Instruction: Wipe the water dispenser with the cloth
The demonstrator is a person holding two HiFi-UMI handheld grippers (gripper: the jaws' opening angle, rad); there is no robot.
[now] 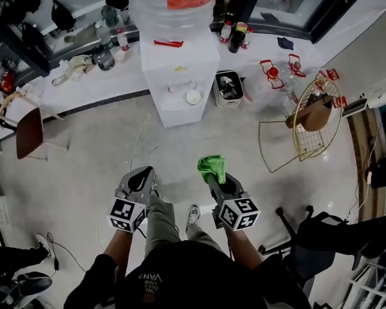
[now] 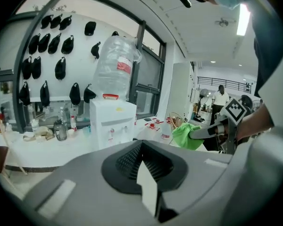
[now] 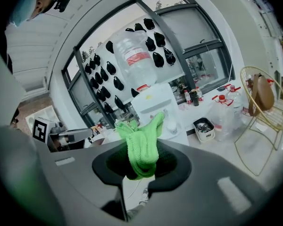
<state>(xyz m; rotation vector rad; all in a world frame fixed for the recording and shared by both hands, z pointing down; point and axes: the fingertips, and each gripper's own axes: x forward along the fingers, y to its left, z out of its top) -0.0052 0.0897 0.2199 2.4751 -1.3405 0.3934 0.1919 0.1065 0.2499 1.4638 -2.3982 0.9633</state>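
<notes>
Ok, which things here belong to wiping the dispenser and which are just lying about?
For the job: white box-shaped water dispenser with its clear plastic bottle; bright green cloth, clamped in the right gripper.
Lying about: gold wire chair; small white bin; red-capped clear jugs; brown-seated chair; black caps on the wall.

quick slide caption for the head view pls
Person facing the water dispenser from across the floor, green cloth clamped in the right gripper, left gripper shut and empty.

The right gripper (image 3: 139,172) pinches a green cloth (image 3: 142,145), with the white water dispenser (image 3: 151,102) beyond it.
</notes>
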